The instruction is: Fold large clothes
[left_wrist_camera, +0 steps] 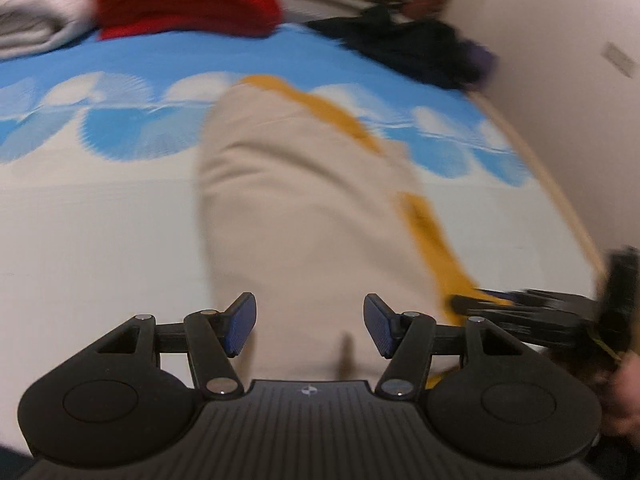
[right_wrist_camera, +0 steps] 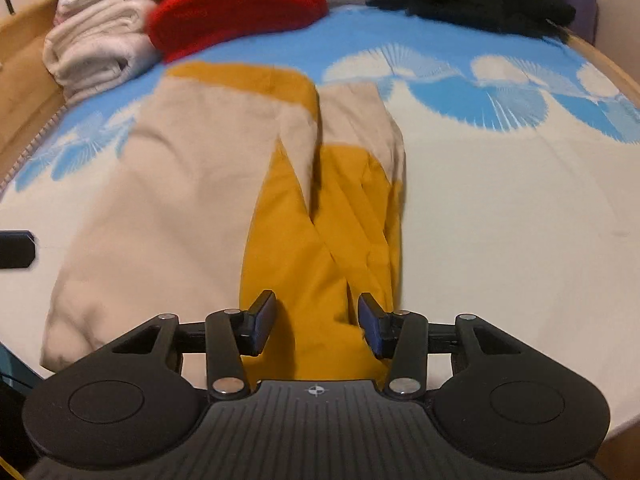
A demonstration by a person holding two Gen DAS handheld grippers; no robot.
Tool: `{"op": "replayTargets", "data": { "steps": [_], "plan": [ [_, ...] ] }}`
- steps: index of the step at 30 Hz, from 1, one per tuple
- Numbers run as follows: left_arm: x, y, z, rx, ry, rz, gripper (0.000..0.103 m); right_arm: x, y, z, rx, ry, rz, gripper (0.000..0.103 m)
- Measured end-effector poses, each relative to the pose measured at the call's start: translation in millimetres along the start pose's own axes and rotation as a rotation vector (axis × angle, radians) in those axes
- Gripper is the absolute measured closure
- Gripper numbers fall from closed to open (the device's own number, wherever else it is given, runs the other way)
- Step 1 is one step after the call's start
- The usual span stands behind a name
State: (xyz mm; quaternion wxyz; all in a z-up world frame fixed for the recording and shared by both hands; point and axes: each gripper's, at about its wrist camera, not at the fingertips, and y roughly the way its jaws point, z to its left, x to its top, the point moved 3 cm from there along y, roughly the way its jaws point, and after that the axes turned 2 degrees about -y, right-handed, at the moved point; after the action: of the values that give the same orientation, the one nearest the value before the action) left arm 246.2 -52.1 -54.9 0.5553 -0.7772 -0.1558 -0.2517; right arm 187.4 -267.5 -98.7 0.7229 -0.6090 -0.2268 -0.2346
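Now you are working mid-fold, by my reading: the garment (right_wrist_camera: 192,184) is lying on the bed (right_wrist_camera: 500,220), already narrowed lengthwise, and both grippers are poised at its near end with nothing between their pads. The left gripper (left_wrist_camera: 310,330) is standing with jaws apart over the beige near edge; the right gripper (right_wrist_camera: 317,330) is likewise standing with jaws apart, straddling the mustard panel. Neither is pinching cloth as far as these views show.

The next move, I judge, is calling for each gripper to dip, catch the near hem, and carry it toward the far end so the piece halves in length. You will need to take all layers at once, since the mustard part is lying in overlapping folds.

The garment is looking two-toned: beige on the left, mustard down the right with a mustard band at the far end. It is sitting soft and a little rumpled, creases running lengthwise. Beyond it, a red bundle (right_wrist_camera: 240,4), a white stack (right_wrist_camera: 96,52) and a black heap (right_wrist_camera: 492,0) are lying near the bed's far edge, well apart from your work.
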Motion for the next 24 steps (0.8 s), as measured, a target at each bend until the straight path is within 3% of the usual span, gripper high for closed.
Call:
{"op": "replayTargets", "data": {
  "steps": [1,3,7,10,12,14,19,24],
  "plan": [
    [2.2,1.6,6.0,0.024,-0.012,0.007,0.038,-1.4,-1.3,0.7,0.01,-0.001,-0.003,0.06],
    [6.5,0.5,15.5,0.066,-0.026,0.014,0.038,-3.6,-7.5,4.4,0.019,-0.027,-0.019,0.095],
    [4.6,-6.3,29.8,0.113,-0.068,0.02,0.038,-5.9,-41.5,2.4,0.027,-0.084,-0.134,0.1],
    [2.9,-13.5,38.0,0.085,-0.106,0.025,0.038,-8.1,-87.4,-14.5,0.088,0.011,-0.273,0.101],
    [3.8,-11.5,32.7,0.072,-0.102,0.026,0.037,-16.8,-112.1,-26.9,0.097,0.05,-0.321,0.103],
    [3.0,-7.8,27.1,0.068,-0.082,0.031,0.036,-26.3,-118.7,-40.3,0.063,0.066,-0.296,0.103],
    [-4.3,4.6,20.5,0.037,-0.062,0.079,0.035,-48.1,-91.8,-49.6,-0.006,0.017,-0.137,0.103],
    [-35.8,45.3,16.8,0.087,0.096,0.245,0.033,-54.2,-58.6,-42.6,-0.051,-0.034,0.0,0.103]
  ]
}}
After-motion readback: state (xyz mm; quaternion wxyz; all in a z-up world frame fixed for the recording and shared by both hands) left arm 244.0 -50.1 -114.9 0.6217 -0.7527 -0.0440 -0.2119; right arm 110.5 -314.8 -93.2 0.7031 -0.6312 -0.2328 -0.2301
